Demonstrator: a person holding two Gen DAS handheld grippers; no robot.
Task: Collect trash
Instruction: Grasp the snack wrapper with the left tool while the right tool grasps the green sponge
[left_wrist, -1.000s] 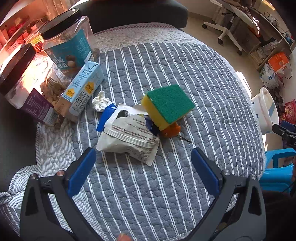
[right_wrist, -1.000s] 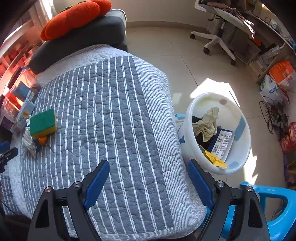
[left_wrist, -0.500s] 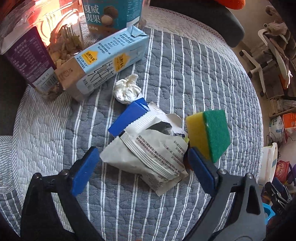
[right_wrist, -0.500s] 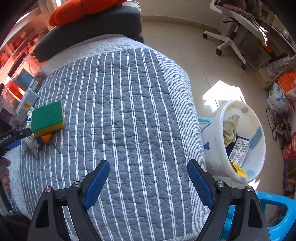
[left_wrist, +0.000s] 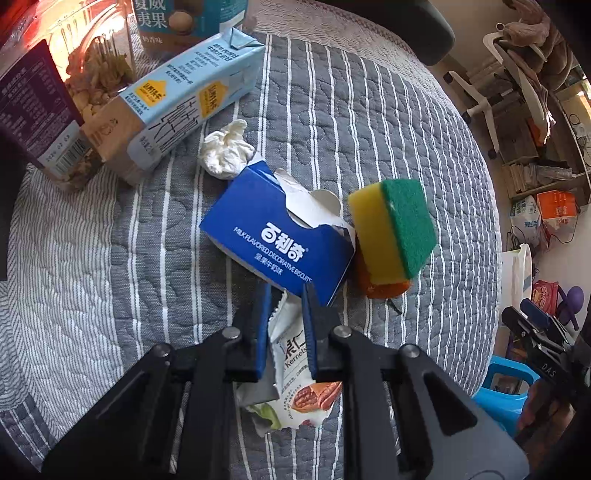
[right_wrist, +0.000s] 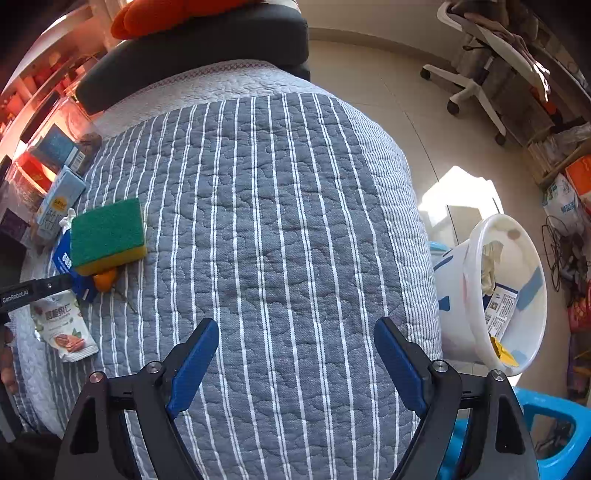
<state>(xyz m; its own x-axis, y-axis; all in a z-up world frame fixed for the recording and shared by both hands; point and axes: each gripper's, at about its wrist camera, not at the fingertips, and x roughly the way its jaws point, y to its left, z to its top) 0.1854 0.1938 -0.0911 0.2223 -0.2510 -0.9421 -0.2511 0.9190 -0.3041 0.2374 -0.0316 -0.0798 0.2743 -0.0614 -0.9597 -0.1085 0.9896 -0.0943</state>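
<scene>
My left gripper (left_wrist: 287, 295) is shut on a white nut snack wrapper (left_wrist: 295, 384), which hangs below the fingers; the wrapper also shows in the right wrist view (right_wrist: 62, 326). Just beyond it lies a torn blue biscuit box (left_wrist: 280, 240), a crumpled white tissue (left_wrist: 225, 151) and a yellow-green sponge (left_wrist: 395, 229) resting on an orange piece (left_wrist: 384, 288). My right gripper (right_wrist: 295, 358) is open and empty above the striped quilt (right_wrist: 277, 206). A white trash bin (right_wrist: 517, 295) holding several scraps stands on the floor to the right.
A light-blue milk carton (left_wrist: 184, 99) lies on its side at the back left, beside jars of snacks (left_wrist: 92, 70) and a purple packet (left_wrist: 33, 110). A dark cushion (right_wrist: 192, 48), an office chair (right_wrist: 480, 74) and a blue stool (right_wrist: 546, 435) surround the table.
My left gripper went from wide open around the white wrapper to shut on it and lifted it, uncovering the blue box. My right gripper moved slightly left, staying open.
</scene>
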